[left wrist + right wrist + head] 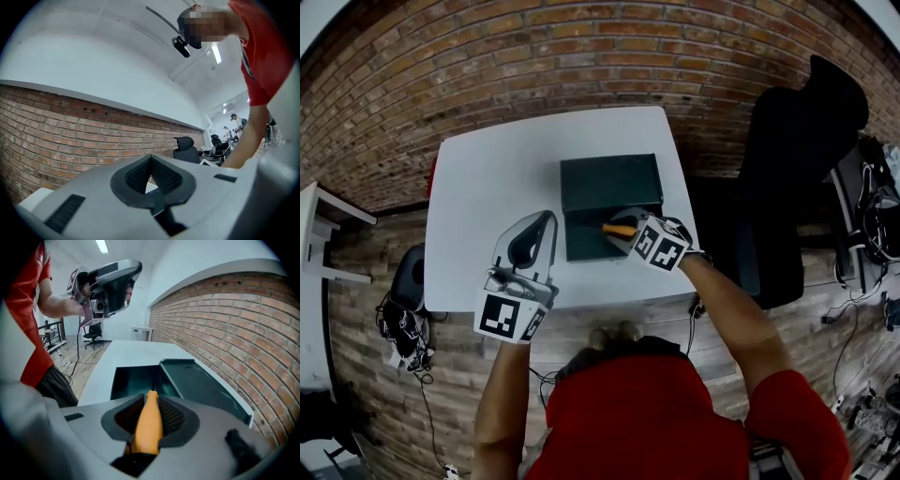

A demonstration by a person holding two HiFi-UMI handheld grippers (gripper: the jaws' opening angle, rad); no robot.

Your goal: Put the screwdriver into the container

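An orange-handled screwdriver point(619, 229) point(148, 422) is clamped between the jaws of my right gripper point(630, 231) point(150, 414), its handle pointing out over the open tray of the dark green container point(609, 221) point(140, 378). The container's lid point(199, 383) lies folded open toward the brick wall. My left gripper point(532, 246) point(151, 177) is held up off the white table point(487, 197), to the left of the container, its jaws closed together with nothing between them.
A brick wall point(534, 56) runs behind the table. A black office chair point(787, 178) stands to the right. Cables and gear point(401, 328) lie on the wooden floor at lower left. A white shelf point(323, 234) stands at far left.
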